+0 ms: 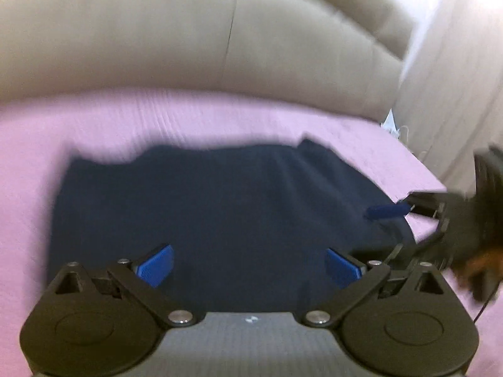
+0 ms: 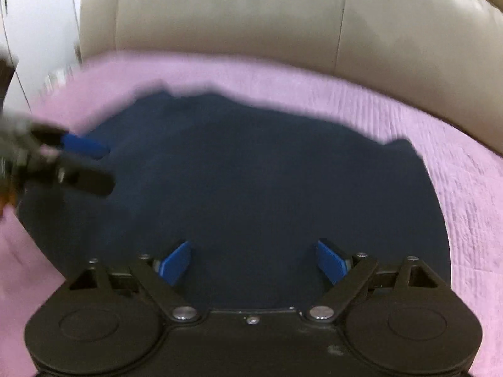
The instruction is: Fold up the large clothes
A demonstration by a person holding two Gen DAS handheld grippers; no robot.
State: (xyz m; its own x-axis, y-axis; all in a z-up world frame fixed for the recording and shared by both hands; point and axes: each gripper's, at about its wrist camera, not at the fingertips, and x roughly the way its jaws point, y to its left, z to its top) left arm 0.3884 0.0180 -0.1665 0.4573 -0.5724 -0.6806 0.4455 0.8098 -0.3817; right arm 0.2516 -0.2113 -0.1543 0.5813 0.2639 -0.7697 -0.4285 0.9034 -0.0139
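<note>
A dark navy garment (image 1: 220, 213) lies spread flat on a pink bed cover (image 1: 188, 116); its far edge is uneven and blurred. My left gripper (image 1: 248, 267) hovers over the garment's near part, open wide, with nothing between its blue pads (image 1: 157, 265). In the right wrist view the same garment (image 2: 267, 172) fills the middle. My right gripper (image 2: 253, 262) is also open and empty above it. Each gripper shows in the other's view: the right gripper (image 1: 386, 232) at the garment's right edge, the left gripper (image 2: 94, 163) at its left edge, both open.
A beige padded headboard (image 1: 188, 47) rises behind the bed. Small white items (image 1: 389, 122) lie at the bed's far right corner beside a pale wall panel (image 1: 456, 78). Pink cover (image 2: 456, 163) lies bare around the garment. A white panel (image 2: 37, 31) stands at the left.
</note>
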